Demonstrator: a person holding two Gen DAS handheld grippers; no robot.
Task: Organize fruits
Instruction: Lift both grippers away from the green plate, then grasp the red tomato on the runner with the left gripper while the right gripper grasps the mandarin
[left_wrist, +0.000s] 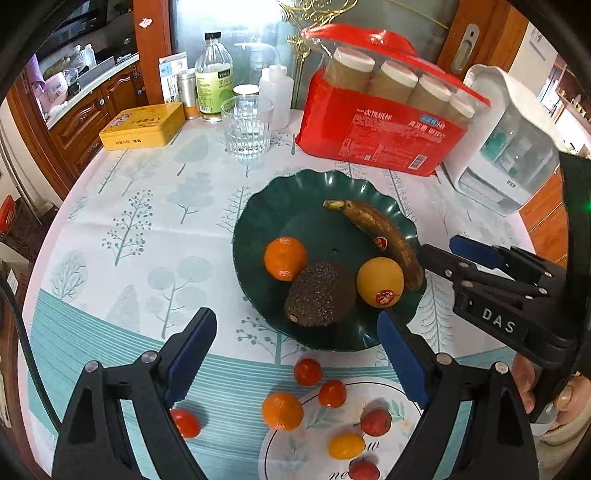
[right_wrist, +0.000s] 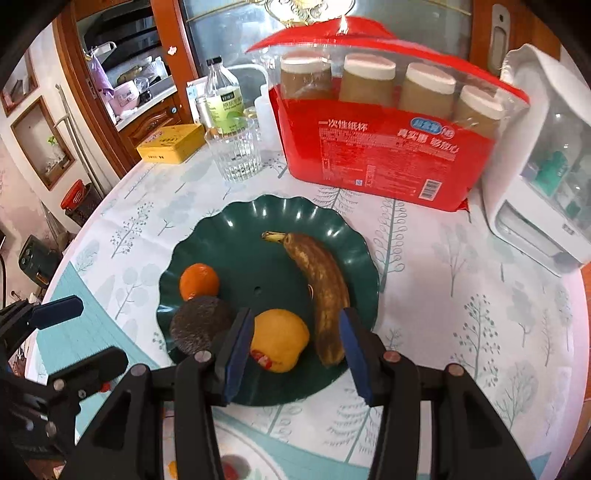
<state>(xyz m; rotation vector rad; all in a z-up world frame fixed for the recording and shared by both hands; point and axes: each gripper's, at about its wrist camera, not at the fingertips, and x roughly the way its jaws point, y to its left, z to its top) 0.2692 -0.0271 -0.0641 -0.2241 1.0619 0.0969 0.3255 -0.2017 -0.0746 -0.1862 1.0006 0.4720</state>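
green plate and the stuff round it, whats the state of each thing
green plate: upright, holding four fruits
banana: lying on plate, browned
avocado: on plate, touching tangerine
drinking glass: upright, looks empty
oil bottle: upright, capped
yellow tin: lid closed
left tool: open, empty
right tool: open, empty

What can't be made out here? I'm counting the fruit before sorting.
- Lowest red fruit, left wrist view: cut off by the bottom edge.
- Small red tomato, left wrist view: partly behind a tong finger.
- Avocado, right wrist view: near side hidden by the right tongs.
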